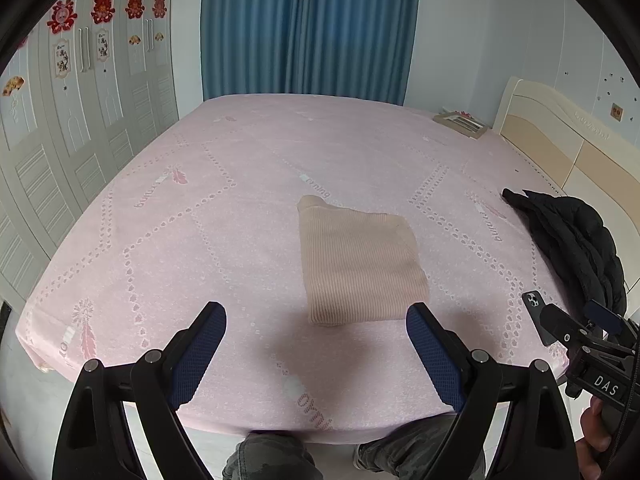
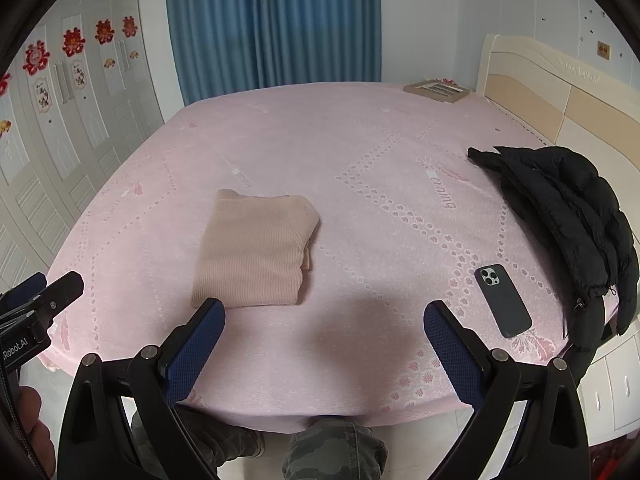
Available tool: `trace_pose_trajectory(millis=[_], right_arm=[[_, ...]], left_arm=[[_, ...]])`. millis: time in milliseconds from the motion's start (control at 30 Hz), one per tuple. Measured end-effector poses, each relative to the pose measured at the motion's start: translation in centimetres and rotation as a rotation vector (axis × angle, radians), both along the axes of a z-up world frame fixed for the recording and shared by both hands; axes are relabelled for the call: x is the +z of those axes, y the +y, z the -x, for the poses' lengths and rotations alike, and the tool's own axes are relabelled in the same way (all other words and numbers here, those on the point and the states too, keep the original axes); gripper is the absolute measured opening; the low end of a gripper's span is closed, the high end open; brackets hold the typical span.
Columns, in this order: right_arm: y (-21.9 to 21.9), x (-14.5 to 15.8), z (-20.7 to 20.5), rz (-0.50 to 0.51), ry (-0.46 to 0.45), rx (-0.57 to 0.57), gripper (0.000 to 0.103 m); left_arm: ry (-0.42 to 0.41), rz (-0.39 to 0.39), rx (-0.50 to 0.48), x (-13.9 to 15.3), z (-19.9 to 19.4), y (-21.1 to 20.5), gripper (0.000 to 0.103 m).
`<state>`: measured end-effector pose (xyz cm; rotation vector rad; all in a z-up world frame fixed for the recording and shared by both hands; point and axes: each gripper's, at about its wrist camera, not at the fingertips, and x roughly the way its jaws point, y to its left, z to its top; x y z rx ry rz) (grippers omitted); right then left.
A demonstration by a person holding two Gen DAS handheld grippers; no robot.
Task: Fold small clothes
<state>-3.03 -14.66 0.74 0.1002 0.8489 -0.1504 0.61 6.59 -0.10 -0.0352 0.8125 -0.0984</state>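
A: Both spread wide and empty, the left hand-held gripper [image 1: 316, 316] and the right hand-held gripper [image 2: 324, 314], at the near edge of the pink patterned bed [image 1: 224, 216].

B: And the garment?

A: The beige ribbed knit garment [image 1: 356, 264] lies folded mid-bed. Soft, light, probably clingy; pinch the near corners. Dark phone [image 2: 503, 300] and black puffer jacket [image 2: 560, 204] right, blue curtain [image 1: 308, 24] far.

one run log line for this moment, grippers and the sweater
left gripper: open, empty | right gripper: open, empty | beige sweater: folded, flat on pink bed, untouched | phone: on bed, right of sweater
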Motion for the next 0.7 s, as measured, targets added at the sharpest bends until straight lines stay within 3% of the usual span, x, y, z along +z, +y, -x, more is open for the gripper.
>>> trace_pose_trajectory(millis=[700], right_arm=[[0.55,0.42,0.48,0.001,-0.003,0.003,0.098]], left_arm=[[0.0,0.009,0.01,0.12,-0.17,0.63,0.092]])
